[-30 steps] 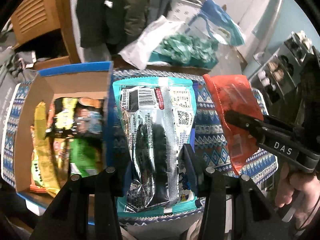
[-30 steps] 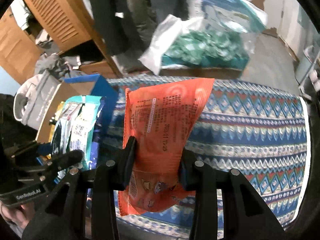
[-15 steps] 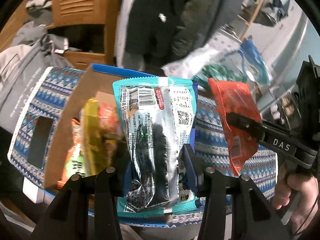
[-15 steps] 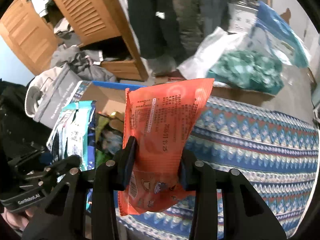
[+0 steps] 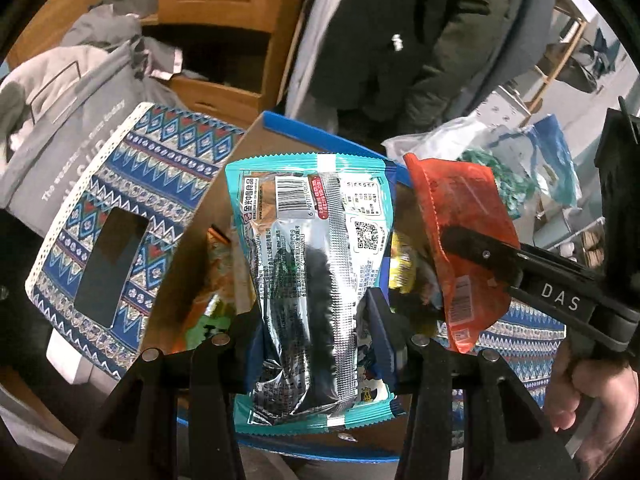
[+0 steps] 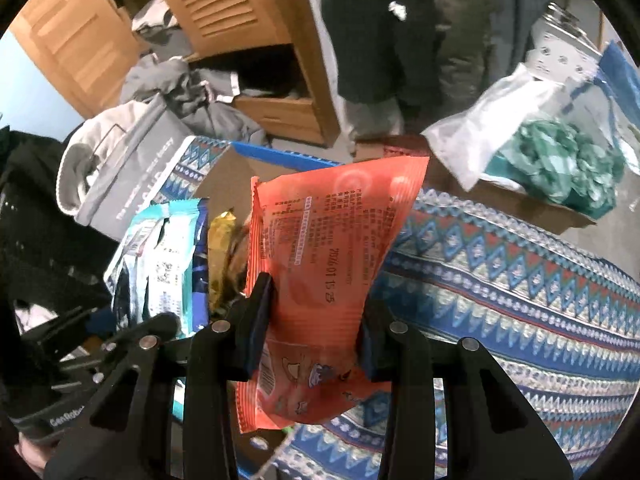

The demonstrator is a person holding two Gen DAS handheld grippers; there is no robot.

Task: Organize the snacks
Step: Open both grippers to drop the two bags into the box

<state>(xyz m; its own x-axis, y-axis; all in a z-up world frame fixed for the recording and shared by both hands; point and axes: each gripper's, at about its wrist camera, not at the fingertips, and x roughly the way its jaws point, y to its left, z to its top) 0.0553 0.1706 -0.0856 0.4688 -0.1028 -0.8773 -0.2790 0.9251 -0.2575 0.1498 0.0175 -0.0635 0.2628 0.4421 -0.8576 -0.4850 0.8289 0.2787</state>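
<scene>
My left gripper (image 5: 316, 328) is shut on a teal and silver snack bag (image 5: 308, 248) and holds it above the open cardboard box (image 5: 200, 224) with blue edges. The box holds several snack packs (image 5: 212, 280). My right gripper (image 6: 316, 312) is shut on an orange snack bag (image 6: 320, 240), held just right of the box; this bag also shows in the left wrist view (image 5: 460, 232). The teal bag shows at the left of the right wrist view (image 6: 160, 256).
A table with a patterned blue cloth (image 6: 520, 280) carries the box. A patterned tissue box (image 5: 120, 232) stands left of it. A grey bag (image 6: 120, 168), a wooden cabinet (image 6: 224, 12), a standing person (image 5: 400, 32) and a plastic bag of green items (image 6: 560, 152) lie behind.
Both grippers have swung left with their bags. The box, first at the left, now lies under the teal bag, and the orange bag is at its right edge.
</scene>
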